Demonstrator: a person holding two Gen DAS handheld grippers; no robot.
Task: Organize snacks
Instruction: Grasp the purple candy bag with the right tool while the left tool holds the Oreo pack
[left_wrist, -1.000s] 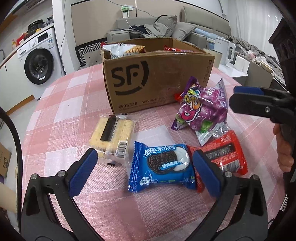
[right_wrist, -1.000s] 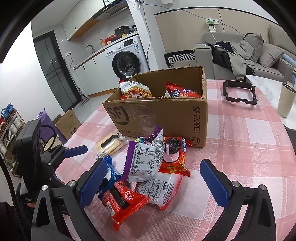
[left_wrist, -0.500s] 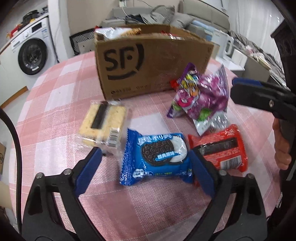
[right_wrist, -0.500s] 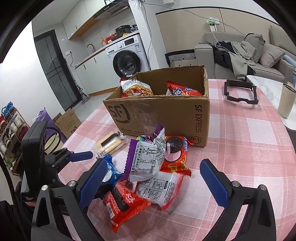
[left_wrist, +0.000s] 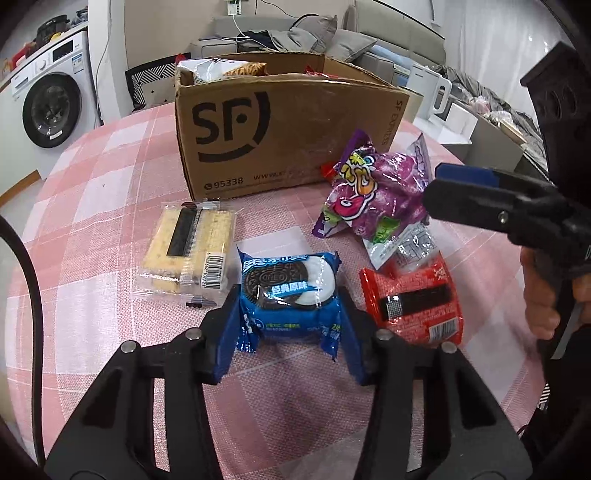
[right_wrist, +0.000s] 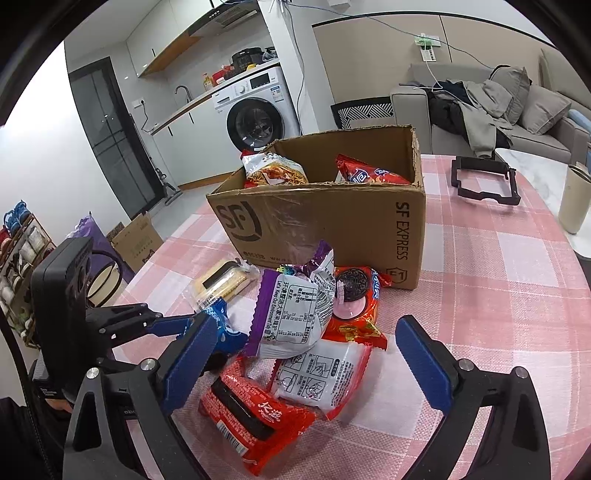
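Observation:
My left gripper (left_wrist: 288, 328) is shut on the blue Oreo pack (left_wrist: 290, 291), which lies on the pink checked tablecloth. A yellow cracker pack (left_wrist: 188, 247) lies to its left, a red snack pack (left_wrist: 413, 299) to its right, a purple bag (left_wrist: 373, 184) behind. The cardboard SF box (left_wrist: 288, 129) stands beyond, with snack bags inside. My right gripper (right_wrist: 310, 365) is open and empty, above a white pack (right_wrist: 321, 380), the red pack (right_wrist: 251, 413) and the purple bag (right_wrist: 295, 314). A red Oreo pack (right_wrist: 354, 299) leans by the box (right_wrist: 332, 225).
A black frame (right_wrist: 484, 181) and a beige cup (right_wrist: 574, 199) sit at the table's far right. A washing machine (right_wrist: 255, 114) and a sofa (right_wrist: 498, 107) stand beyond the table. The right gripper shows in the left wrist view (left_wrist: 480, 195).
My left gripper has moved forward and its fingers have closed on the blue Oreo pack. The right gripper has barely moved.

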